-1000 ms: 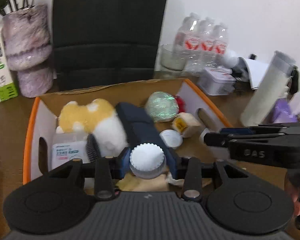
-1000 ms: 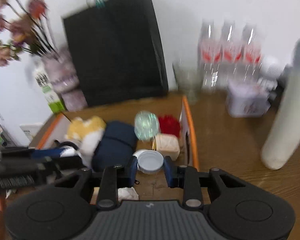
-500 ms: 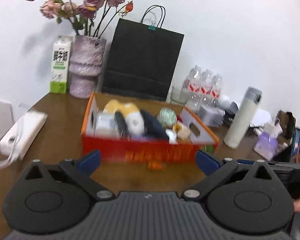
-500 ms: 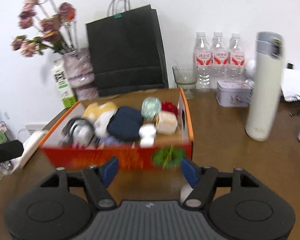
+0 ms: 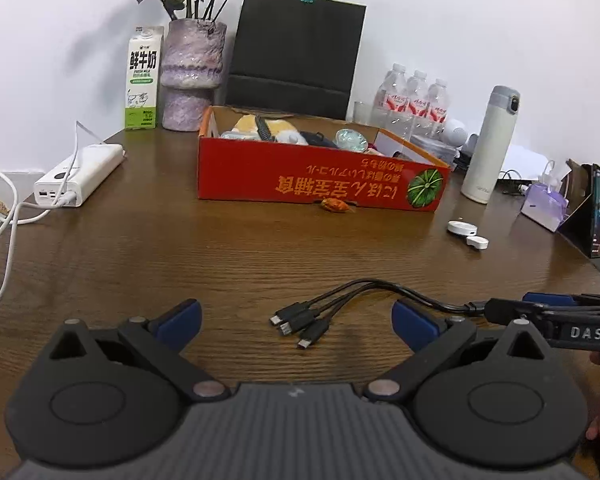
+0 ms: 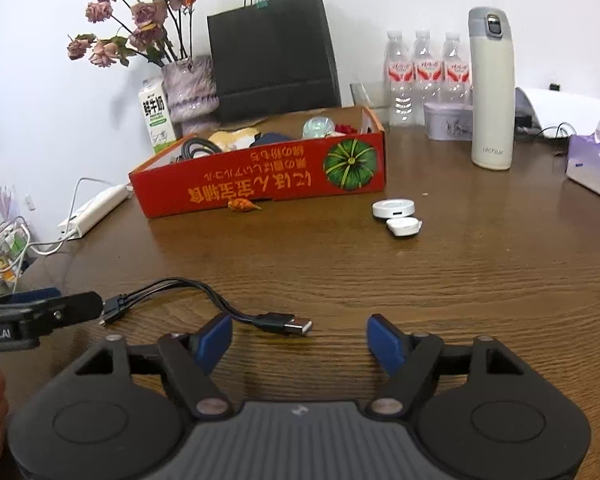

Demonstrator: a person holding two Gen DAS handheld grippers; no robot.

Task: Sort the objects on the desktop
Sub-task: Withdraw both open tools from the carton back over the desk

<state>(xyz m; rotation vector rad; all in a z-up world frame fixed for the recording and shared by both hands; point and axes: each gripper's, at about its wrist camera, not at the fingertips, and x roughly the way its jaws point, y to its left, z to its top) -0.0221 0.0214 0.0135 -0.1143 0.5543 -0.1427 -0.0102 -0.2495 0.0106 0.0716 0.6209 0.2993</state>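
A black multi-head charging cable lies on the brown table near its front edge. My left gripper hovers over the cable's three small plugs, wide open and touching nothing. The jaws of my right gripper are opening; the cable's USB plug lies on the table between the blue pads, and they do not press on it. A red cardboard box holding a plush toy, a dark pouch and a glittery ball stands further back. A white round puck and a small white case lie right of the box.
A small orange scrap lies against the box front. At the back stand a black paper bag, a flower vase, a milk carton and water bottles. A white flask, a tissue pack and a power bank flank the box.
Both grippers were shut on white round items over the box. They let go, opened, and drew back toward the near edge, now low over the cable.
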